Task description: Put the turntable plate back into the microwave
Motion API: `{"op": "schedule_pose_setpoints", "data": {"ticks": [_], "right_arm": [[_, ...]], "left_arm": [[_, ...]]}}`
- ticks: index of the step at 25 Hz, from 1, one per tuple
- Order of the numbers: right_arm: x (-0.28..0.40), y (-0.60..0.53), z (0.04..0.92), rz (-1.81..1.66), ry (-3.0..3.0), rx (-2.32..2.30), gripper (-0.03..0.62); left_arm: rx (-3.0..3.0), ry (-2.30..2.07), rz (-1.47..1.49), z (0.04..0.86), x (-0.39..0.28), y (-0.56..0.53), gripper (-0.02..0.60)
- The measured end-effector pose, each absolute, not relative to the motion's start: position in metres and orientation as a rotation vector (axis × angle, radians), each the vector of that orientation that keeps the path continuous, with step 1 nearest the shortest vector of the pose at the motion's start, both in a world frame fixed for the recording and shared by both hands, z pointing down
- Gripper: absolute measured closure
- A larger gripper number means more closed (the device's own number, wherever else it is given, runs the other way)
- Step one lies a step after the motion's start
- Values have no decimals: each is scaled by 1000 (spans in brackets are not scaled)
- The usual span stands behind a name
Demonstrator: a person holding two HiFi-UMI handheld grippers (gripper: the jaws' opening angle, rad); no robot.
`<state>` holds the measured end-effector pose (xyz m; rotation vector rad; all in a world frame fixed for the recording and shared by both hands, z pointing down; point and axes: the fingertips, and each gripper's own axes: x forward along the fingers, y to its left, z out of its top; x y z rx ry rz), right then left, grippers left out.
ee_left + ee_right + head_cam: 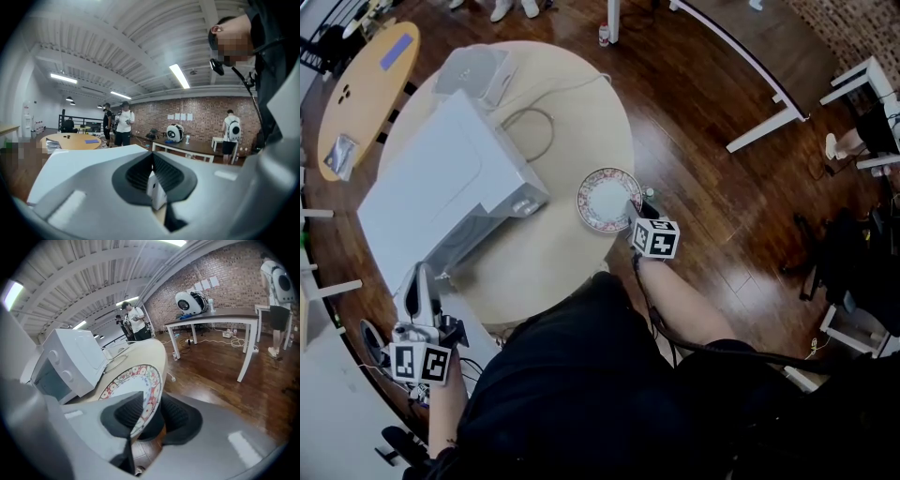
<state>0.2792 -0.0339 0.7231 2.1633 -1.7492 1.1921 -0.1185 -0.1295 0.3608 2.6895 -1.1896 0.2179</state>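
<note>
The turntable plate [605,199], white with a red flowered rim, lies on the round table [553,272] to the right of the white microwave [441,183]. My right gripper [639,216] is at the plate's near-right rim. In the right gripper view the plate [136,380] rim runs between the pads of the right gripper [150,413], which is shut on it. My left gripper [419,281] is at the microwave's near-left corner. In the left gripper view the left gripper [152,180] is shut on a thin white edge [156,190], seemingly the microwave's door.
A power cable [534,131] loops on the table behind the microwave, beside a grey box [473,70]. Another round table [366,84] stands at the far left and a long white desk [741,56] at the far right. People [124,124] stand in the background.
</note>
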Motion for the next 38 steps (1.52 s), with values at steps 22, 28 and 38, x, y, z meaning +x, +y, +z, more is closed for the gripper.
{"op": "schedule_pose_setpoints", "data": {"ticks": [22,28,38], "right_arm": [[274,-40,689,1269,-1831,2343,560],[271,-43,681,1285,-1826,2393,571],[270,-38,672,1324,-1803,2468,576]], "left_arm": [[2724,-1196,136,345,-130,-120,578],[2729,-1189,128,345,-135,-120,578],[2740,-1168,96,343,-141,-118,578]]}}
